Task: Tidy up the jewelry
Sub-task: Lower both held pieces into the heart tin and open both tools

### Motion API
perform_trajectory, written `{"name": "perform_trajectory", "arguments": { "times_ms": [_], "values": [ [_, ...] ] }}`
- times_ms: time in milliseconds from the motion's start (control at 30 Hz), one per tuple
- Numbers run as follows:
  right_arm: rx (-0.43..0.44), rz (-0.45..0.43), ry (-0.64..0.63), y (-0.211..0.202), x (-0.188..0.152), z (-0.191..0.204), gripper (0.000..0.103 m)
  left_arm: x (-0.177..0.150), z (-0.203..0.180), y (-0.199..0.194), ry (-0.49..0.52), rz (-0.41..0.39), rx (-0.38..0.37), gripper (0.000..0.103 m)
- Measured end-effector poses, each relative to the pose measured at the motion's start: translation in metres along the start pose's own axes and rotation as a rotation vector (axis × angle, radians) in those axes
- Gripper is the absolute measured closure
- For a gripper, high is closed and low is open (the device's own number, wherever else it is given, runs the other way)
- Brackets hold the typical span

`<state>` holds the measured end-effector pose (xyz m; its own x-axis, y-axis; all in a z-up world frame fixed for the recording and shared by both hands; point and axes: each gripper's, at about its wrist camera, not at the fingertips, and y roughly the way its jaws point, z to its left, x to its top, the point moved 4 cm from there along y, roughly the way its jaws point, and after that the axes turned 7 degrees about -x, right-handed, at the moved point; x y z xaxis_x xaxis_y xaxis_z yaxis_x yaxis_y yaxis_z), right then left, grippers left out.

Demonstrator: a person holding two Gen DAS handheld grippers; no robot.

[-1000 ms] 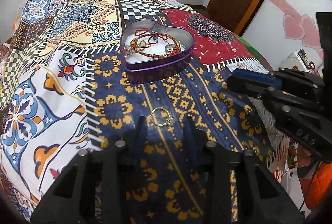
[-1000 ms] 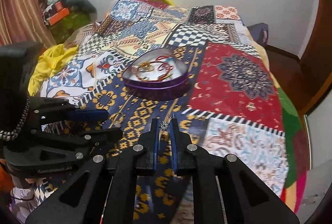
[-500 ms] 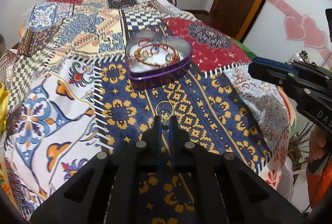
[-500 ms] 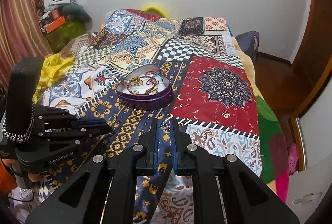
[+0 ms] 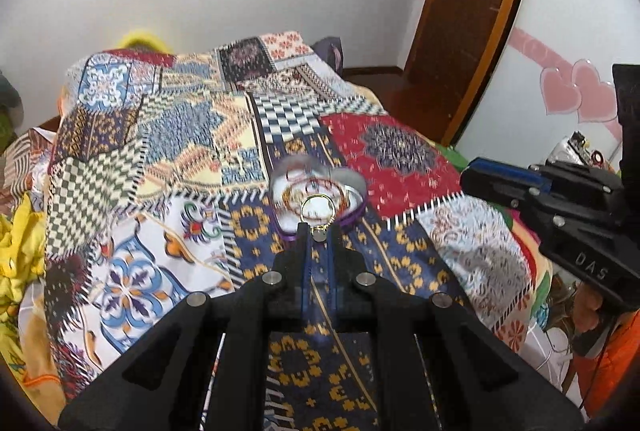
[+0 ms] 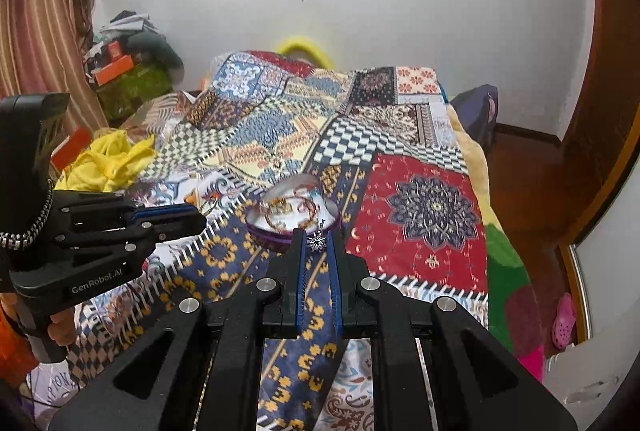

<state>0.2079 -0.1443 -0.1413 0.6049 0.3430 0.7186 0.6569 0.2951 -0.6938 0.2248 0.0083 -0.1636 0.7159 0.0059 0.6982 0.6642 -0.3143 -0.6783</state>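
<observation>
My left gripper [image 5: 319, 231] is shut on a gold ring [image 5: 317, 209] with a small stone and holds it in the air above the bedspread. My right gripper [image 6: 317, 240] is shut on a small silver star-shaped charm [image 6: 317, 241], also lifted. A purple heart-shaped tin [image 5: 354, 187] with several bracelets in it lies on the patchwork bedspread beyond both grippers; it also shows in the right wrist view [image 6: 280, 223]. The left gripper shows at the left of the right wrist view [image 6: 176, 219], and the right gripper shows at the right of the left wrist view [image 5: 480, 179].
The patchwork bedspread [image 5: 168, 159] covers the bed. Yellow cloth [image 6: 108, 159] lies at the bed's left side. A wooden door [image 5: 468, 11] stands at the far right. A pink shoe [image 6: 564, 319] lies on the floor to the right.
The left gripper shut on the gold ring and lifted it off the bedspread. Both grippers have risen and drawn back from the bed, so the tin looks smaller and farther.
</observation>
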Motion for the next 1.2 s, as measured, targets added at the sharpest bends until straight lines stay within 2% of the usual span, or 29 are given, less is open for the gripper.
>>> {"name": "perform_trajectory", "arguments": {
  "times_ms": [267, 500, 633, 900, 1200],
  "values": [
    [0.024, -0.045, 0.001, 0.001, 0.020, 0.007, 0.094, 0.015, 0.004, 0.001, 0.012, -0.035, 0.011, 0.098],
    [0.048, -0.050, 0.002, 0.017, 0.030, 0.015, 0.094, 0.018, 0.015, 0.020, 0.018, -0.019, 0.029, 0.098],
    [0.055, -0.017, -0.005, 0.038, 0.029, 0.018, 0.094, 0.018, 0.021, 0.034, 0.008, 0.002, 0.025, 0.098],
    [0.084, 0.111, -0.033, 0.089, 0.020, 0.023, 0.094, 0.017, 0.035, 0.061, -0.023, 0.045, -0.014, 0.098],
    [0.116, 0.220, -0.006, 0.112, -0.002, 0.014, 0.093, 0.017, 0.040, 0.086, -0.051, 0.099, -0.059, 0.098]
  ]
}}
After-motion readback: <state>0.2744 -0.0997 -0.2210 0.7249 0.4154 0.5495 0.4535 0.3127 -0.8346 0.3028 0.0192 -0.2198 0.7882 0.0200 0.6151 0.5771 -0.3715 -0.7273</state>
